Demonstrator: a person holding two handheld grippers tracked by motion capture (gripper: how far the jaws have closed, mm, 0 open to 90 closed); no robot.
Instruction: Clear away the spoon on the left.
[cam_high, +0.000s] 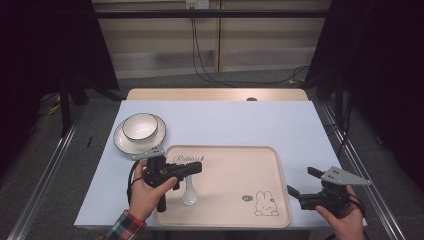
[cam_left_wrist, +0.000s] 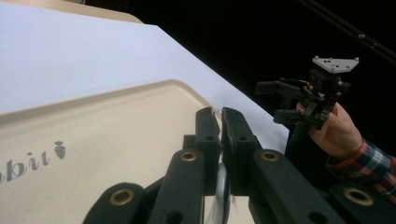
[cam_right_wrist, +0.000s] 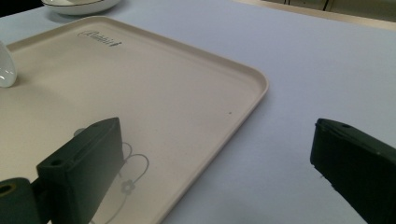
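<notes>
A white ceramic spoon (cam_high: 190, 192) hangs bowl-down over the left part of a beige tray (cam_high: 235, 170) printed with a rabbit. My left gripper (cam_high: 197, 167) is shut on its handle. In the left gripper view the jaws (cam_left_wrist: 220, 121) press together with the spoon's handle (cam_left_wrist: 222, 191) between them, above the tray (cam_left_wrist: 116, 130). My right gripper (cam_high: 300, 181) is open just off the tray's right edge, over the tablecloth. In the right gripper view its jaws (cam_right_wrist: 215, 135) stand wide apart with nothing between them, and the spoon's bowl (cam_right_wrist: 5, 70) shows at far left.
A white bowl (cam_high: 140, 126) sits on a white plate (cam_high: 122, 142) behind the tray's left corner. A pale blue cloth (cam_high: 240, 120) covers the table. The right gripper (cam_left_wrist: 268, 101) shows in the left gripper view, held by a hand in a plaid sleeve.
</notes>
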